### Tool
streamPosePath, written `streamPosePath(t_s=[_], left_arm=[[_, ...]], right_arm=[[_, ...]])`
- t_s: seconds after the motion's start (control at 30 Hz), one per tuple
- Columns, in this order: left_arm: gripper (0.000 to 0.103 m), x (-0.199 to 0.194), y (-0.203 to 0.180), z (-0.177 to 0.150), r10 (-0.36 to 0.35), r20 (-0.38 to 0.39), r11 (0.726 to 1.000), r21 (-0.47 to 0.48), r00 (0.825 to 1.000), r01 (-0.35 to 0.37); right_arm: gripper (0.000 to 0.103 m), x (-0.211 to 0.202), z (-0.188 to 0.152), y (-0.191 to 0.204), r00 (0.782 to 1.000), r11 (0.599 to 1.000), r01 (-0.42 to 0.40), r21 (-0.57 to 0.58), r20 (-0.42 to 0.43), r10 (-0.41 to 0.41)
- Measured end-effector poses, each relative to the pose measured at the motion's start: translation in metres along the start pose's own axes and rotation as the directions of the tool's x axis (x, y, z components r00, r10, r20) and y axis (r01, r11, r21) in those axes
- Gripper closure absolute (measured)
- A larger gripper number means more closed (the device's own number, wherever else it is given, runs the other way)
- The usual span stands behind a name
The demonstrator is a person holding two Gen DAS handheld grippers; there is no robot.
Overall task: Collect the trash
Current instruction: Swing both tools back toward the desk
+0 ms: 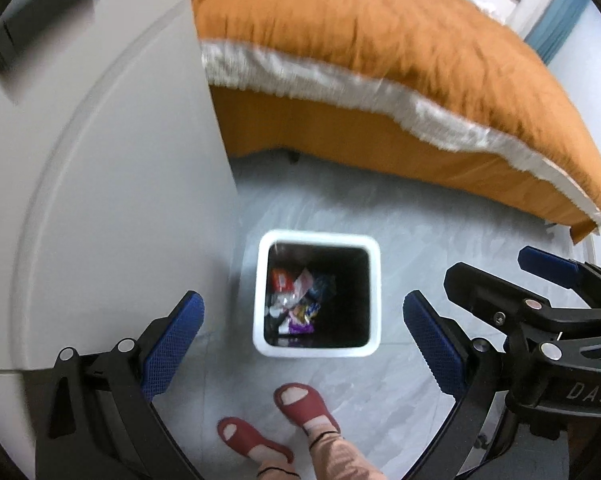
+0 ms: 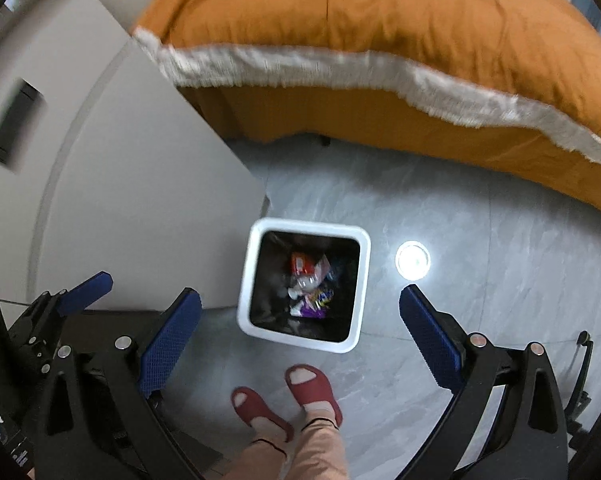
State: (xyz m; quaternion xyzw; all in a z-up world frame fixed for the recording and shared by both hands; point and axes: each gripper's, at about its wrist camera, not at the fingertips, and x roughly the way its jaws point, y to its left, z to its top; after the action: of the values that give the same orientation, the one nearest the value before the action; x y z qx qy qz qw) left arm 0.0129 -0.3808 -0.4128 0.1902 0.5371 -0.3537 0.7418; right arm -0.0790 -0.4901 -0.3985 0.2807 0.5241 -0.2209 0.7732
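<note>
A square white trash bin [image 1: 374, 292] [image 2: 244, 300] with a black liner stands on the grey floor below both grippers. Several crumpled wrappers [image 1: 296, 300] [image 2: 312, 284], red, white and purple, lie at its bottom. My left gripper [image 1: 304, 340] hangs open above the bin, with nothing between its blue pads. My right gripper [image 2: 300, 336] is also open and empty, high over the bin's near edge. In the left wrist view the right gripper's fingers [image 1: 548, 266] show at the right edge. In the right wrist view the left gripper's pad [image 2: 86, 292] shows at the left.
A bed with an orange cover [image 1: 380, 40] [image 2: 380, 20] fills the far side. A white cabinet panel [image 1: 120, 160] [image 2: 140, 160] stands left of the bin. A person's feet in red slippers [image 1: 304, 404] [image 2: 308, 388] stand just in front of the bin. A lamp reflection [image 2: 412, 260] shines on the floor.
</note>
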Motion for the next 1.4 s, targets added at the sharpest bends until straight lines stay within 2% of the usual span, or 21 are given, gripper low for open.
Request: streamPosePath(t_s=[0.2, 0.53, 0.67, 0.87, 1.0, 1.13, 1.3, 1.4], left_arm=[[0.005, -0.091, -0.012, 0.023, -0.032, 0.127, 0.999, 0.026, 0.991, 0.029], [0.005, -0.205, -0.001, 0.045, -0.023, 0.299, 0.999, -0.018, 0.954, 0.029], [0.005, -0.246, 0.019, 0.043, 0.032, 0.363, 0.998, -0.06, 0.931, -0.011], [0.005, -0.29, 0.068, 0.029, 0.15, 0.423, 0.982, -0.169, 0.894, -0.084], [0.005, -0.316, 0.11, 0.014, 0.243, 0.445, 0.957, -0.256, 0.862, -0.137], [0.005, -0.333, 0.154, -0.003, 0.343, 0.434, 0.915, -0.356, 0.833, -0.191], [0.005, -0.346, 0.212, -0.025, 0.446, 0.389, 0.848, -0.472, 0.806, -0.242], [0.005, -0.347, 0.24, -0.035, 0.482, 0.359, 0.812, -0.525, 0.8, -0.253]], right_arm=[[0.004, -0.091, 0.016, 0.016, 0.987, 1.0, -0.002, -0.02, 0.159, 0.005], [0.004, -0.196, 0.042, 0.061, 0.94, 0.992, -0.049, -0.113, 0.332, 0.084], [0.004, -0.217, 0.046, 0.088, 0.923, 0.982, -0.095, -0.164, 0.356, 0.149], [0.004, -0.237, 0.047, 0.158, 0.886, 0.938, -0.15, -0.314, 0.378, 0.268], [0.004, -0.242, 0.042, 0.212, 0.863, 0.886, -0.167, -0.432, 0.37, 0.343], [0.004, -0.238, 0.036, 0.263, 0.854, 0.828, -0.191, -0.528, 0.327, 0.405], [0.004, -0.224, 0.031, 0.316, 0.853, 0.764, -0.23, -0.603, 0.253, 0.457], [0.004, -0.211, 0.031, 0.35, 0.858, 0.73, -0.247, -0.637, 0.206, 0.47]])
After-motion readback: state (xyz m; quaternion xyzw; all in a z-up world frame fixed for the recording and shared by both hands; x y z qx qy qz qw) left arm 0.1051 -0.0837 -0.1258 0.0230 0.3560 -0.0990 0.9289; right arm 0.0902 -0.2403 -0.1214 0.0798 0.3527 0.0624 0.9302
